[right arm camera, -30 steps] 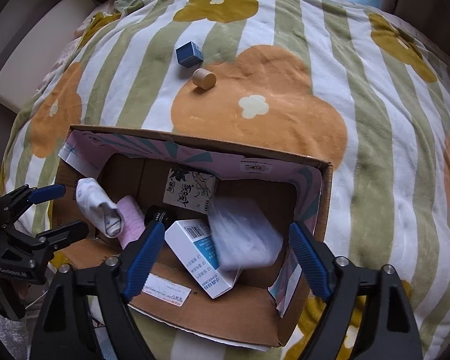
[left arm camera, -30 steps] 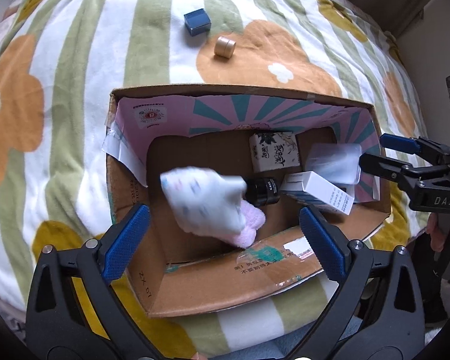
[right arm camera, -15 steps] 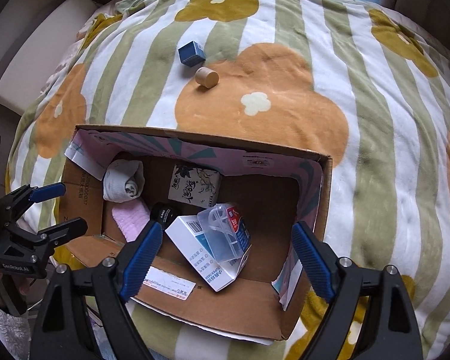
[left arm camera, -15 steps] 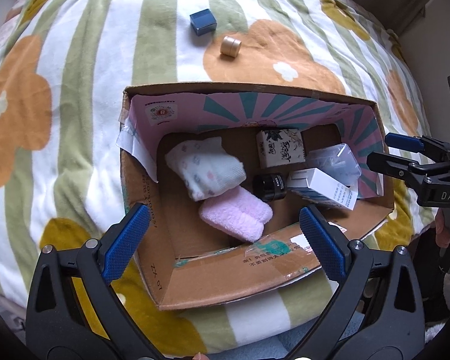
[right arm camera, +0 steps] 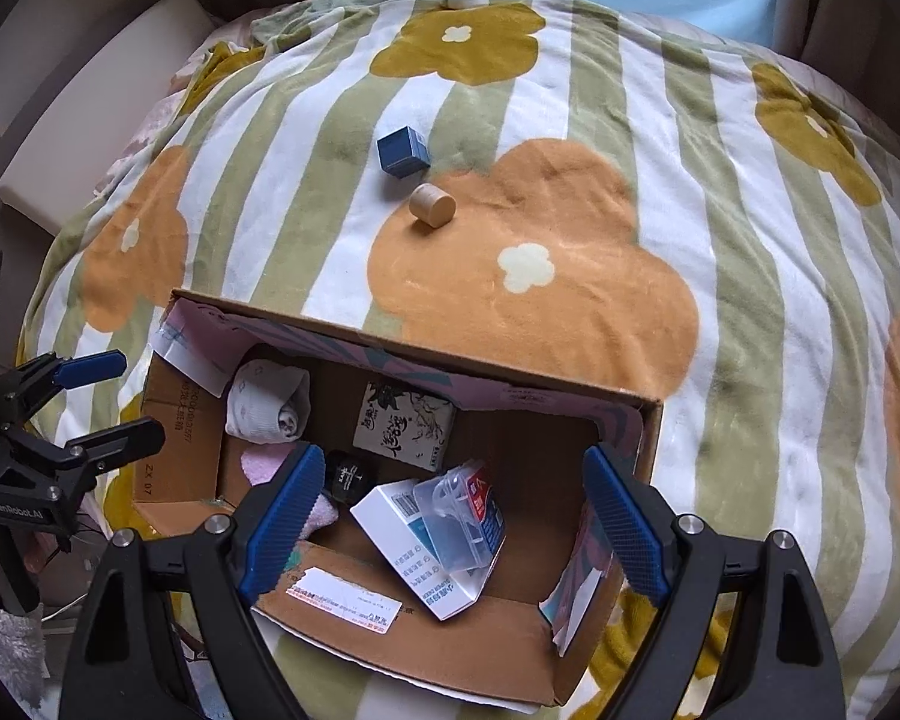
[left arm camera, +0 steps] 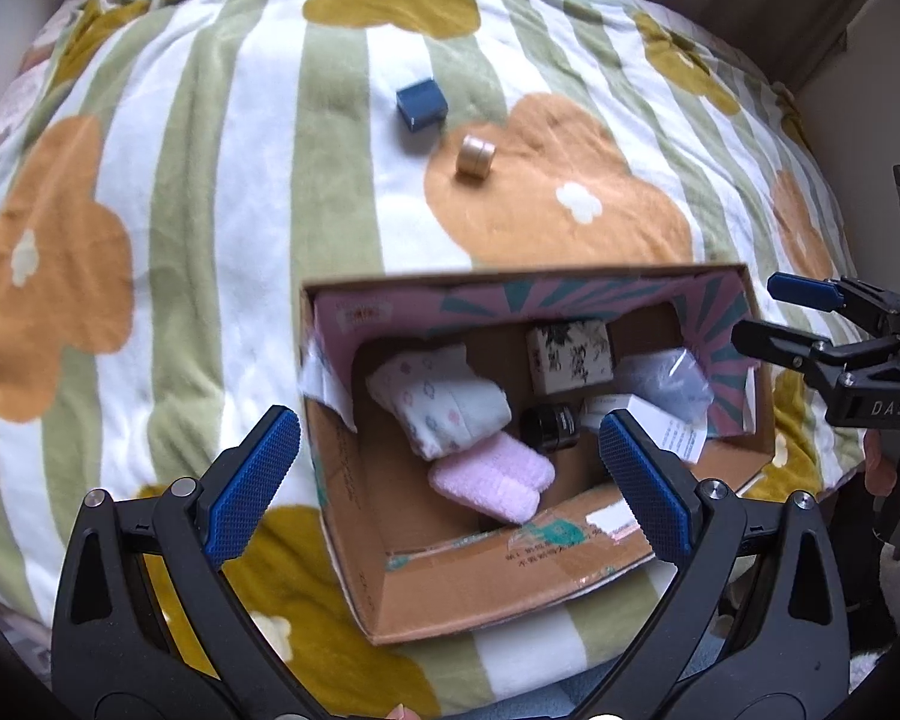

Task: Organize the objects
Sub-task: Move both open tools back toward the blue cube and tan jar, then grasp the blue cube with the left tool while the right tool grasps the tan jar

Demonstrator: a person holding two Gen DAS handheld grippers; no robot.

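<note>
Cardboard box [left arm camera: 498, 585], open-topped with a pink and teal printed lining, sits on a plush blanket [left arm camera: 258, 192] striped green and white with orange and mustard flowers. Inside it, at the left end, a white sock roll with small pastel prints [left arm camera: 441, 402] lies partly over a fluffy pink folded cloth [left arm camera: 492, 477]. Beside them stands a small black jar [left arm camera: 551, 427], and behind the jar is a cream box printed with black ink-style flowers [left arm camera: 570, 355]. Toward the right end, a white carton with blue print [right arm camera: 417, 546] lies tilted on the box floor, and a clear plastic case [right arm camera: 453, 519] rests on top of it against a red and blue packet [right arm camera: 485, 501]. Outside the box, farther up the blanket, a small dark blue cube-shaped box [right arm camera: 403, 150] and a short tan cylinder [right arm camera: 431, 205] lie close together but apart. The left gripper [left arm camera: 447, 474] hovers above the left part of the box with its blue-padded jaws spread wide and nothing between them. The right gripper [right arm camera: 450, 507] hangs over the right part of the box, jaws likewise spread wide and empty, the carton and clear case showing below the gap.
</note>
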